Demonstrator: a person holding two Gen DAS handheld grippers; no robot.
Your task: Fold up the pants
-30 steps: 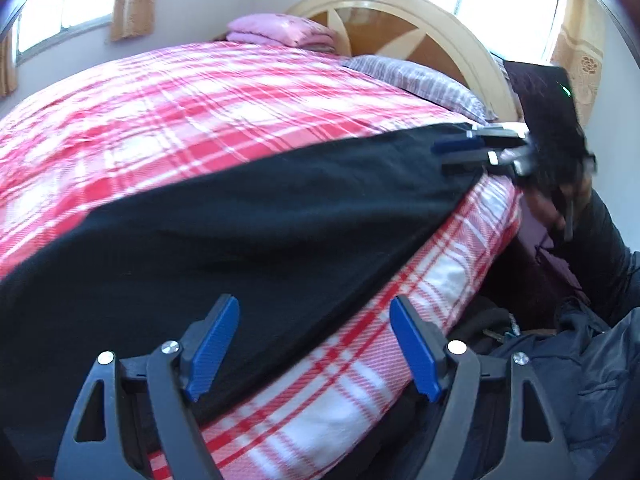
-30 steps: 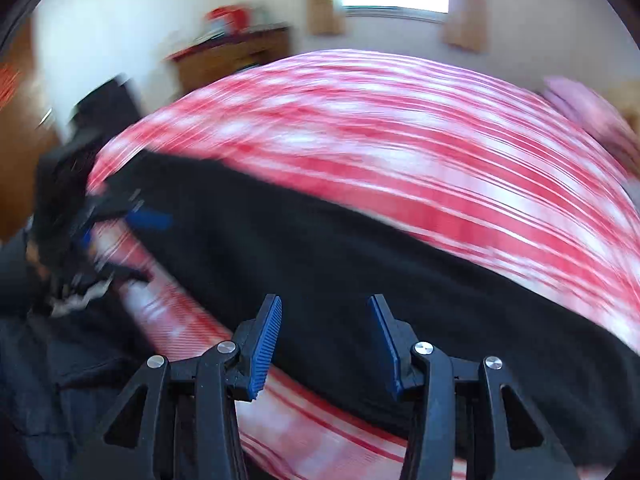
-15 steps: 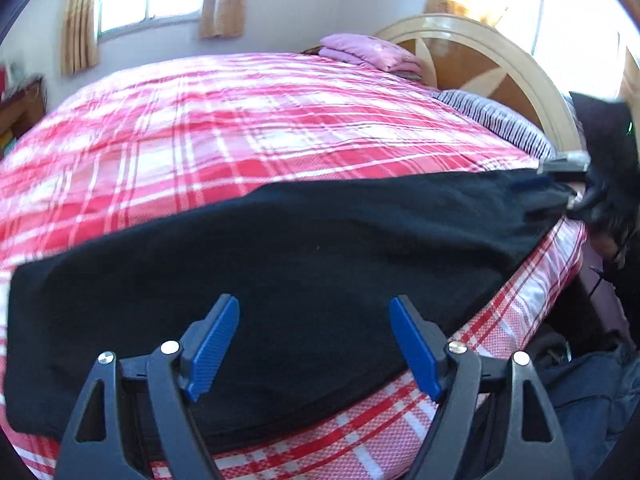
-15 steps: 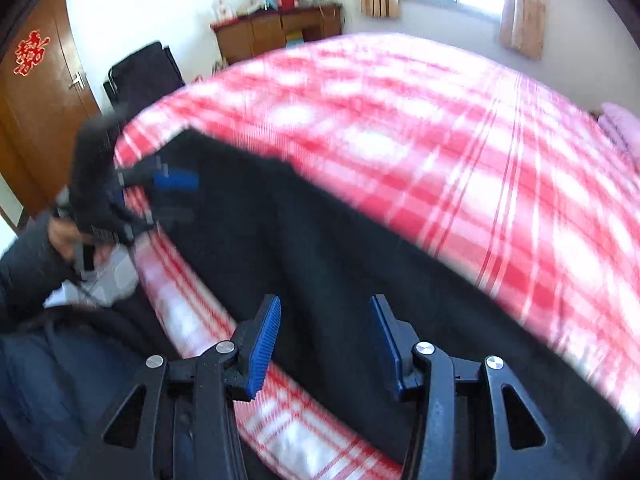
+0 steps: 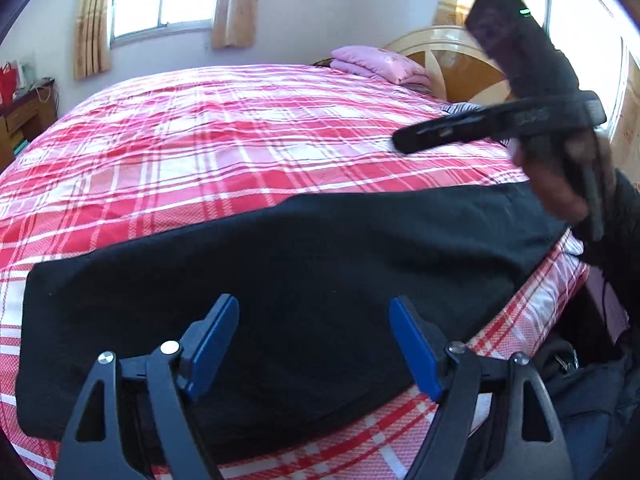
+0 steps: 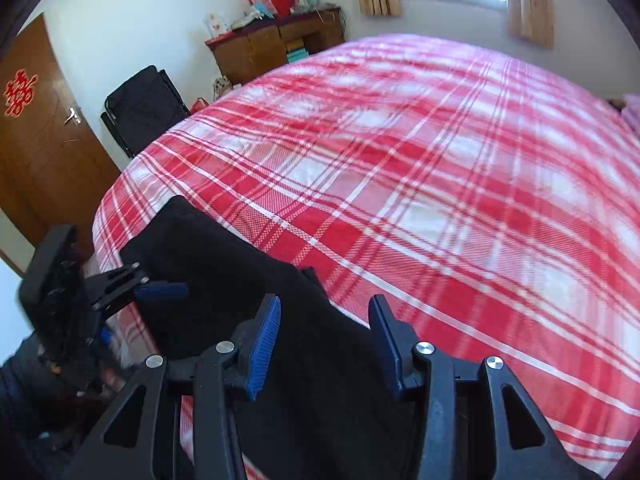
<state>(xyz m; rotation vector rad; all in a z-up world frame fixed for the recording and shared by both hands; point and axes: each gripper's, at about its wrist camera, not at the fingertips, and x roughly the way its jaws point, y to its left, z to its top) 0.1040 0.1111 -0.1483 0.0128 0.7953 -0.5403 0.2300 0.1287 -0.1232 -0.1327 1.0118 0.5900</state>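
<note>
Black pants (image 5: 280,272) lie flat in a long band along the near edge of a red plaid bed (image 5: 240,140). My left gripper (image 5: 314,344) is open and empty just above the pants near their middle. My right gripper (image 6: 324,340) is open and empty, hovering over the pants (image 6: 224,280) near the other end. In the left wrist view the right gripper (image 5: 404,146) is raised above the bed at the right. In the right wrist view the left gripper (image 6: 160,292) sits low at the left by the pants' edge.
A pink folded blanket (image 5: 380,64) and a wooden headboard (image 5: 460,72) stand at the bed's head. A wooden dresser (image 6: 280,48), a black chair (image 6: 144,108) and a brown door (image 6: 36,140) are beyond the foot. Dark clothing (image 5: 592,392) lies beside the bed.
The right gripper has lifted off the pants' end and risen above the bed. Both views have swung toward the bed's far side. The pants lie still.
</note>
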